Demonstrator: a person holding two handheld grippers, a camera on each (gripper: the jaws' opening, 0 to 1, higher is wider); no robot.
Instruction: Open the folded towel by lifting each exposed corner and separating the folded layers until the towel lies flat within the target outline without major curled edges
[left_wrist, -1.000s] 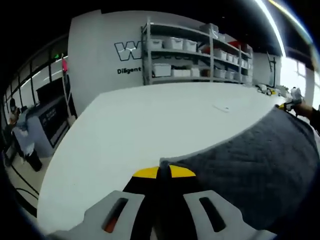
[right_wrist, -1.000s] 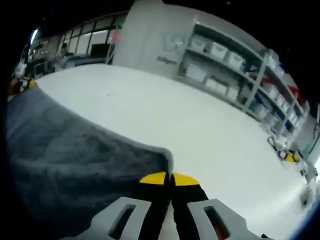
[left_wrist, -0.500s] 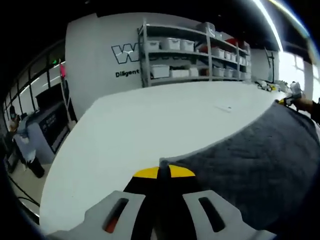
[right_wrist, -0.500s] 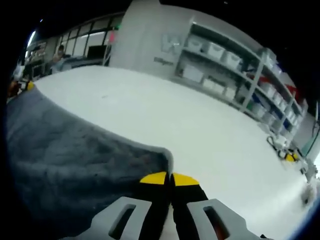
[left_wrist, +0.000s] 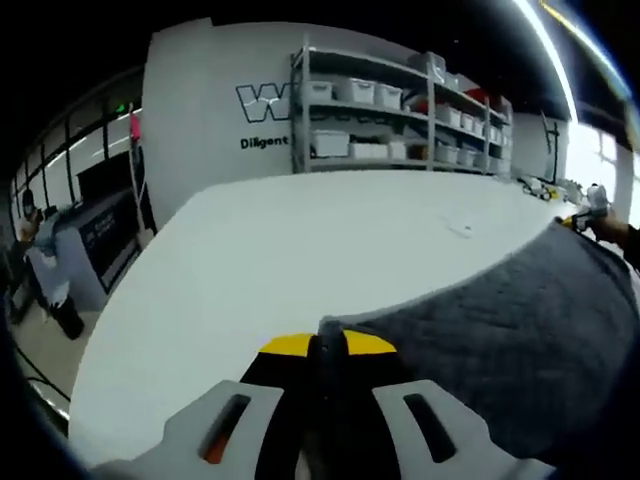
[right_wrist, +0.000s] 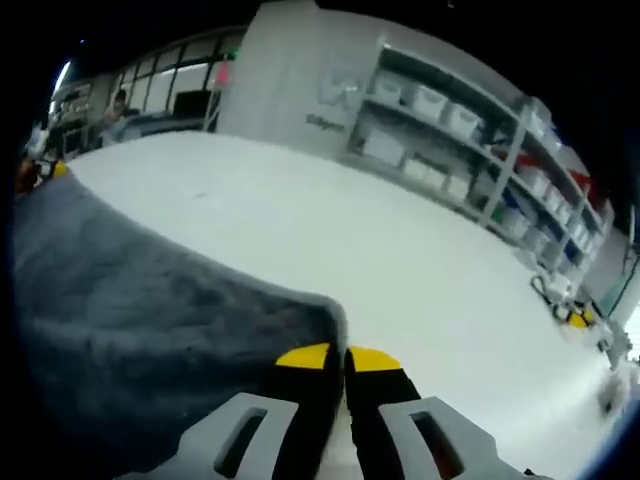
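One grey towel (left_wrist: 510, 330) lies spread over one large white table (left_wrist: 300, 240), and two grippers hold it by neighbouring corners. In the left gripper view, the left gripper (left_wrist: 327, 345) has its two yellow-tipped jaws pressed together on the towel's near corner, with the cloth running away to the right of that corner across the table. At the far end of that towel edge a small yellow-tipped shape, probably the right gripper (left_wrist: 583, 213), sits at the cloth, though it is too small to be sure of its jaws from here. In the right gripper view, the right gripper (right_wrist: 337, 356) likewise has both jaws closed flat on a towel corner, the towel (right_wrist: 140, 320) stretching off to the left of it, and the left gripper (right_wrist: 45, 170) shows as a small yellow spot at the towel's far end. Beyond the table stands one shelf rack (left_wrist: 400, 110) against a white wall, carrying many pale storage bins on three levels. A few small objects (right_wrist: 570, 305) lie on the table well apart from the towel, too blurred to name.
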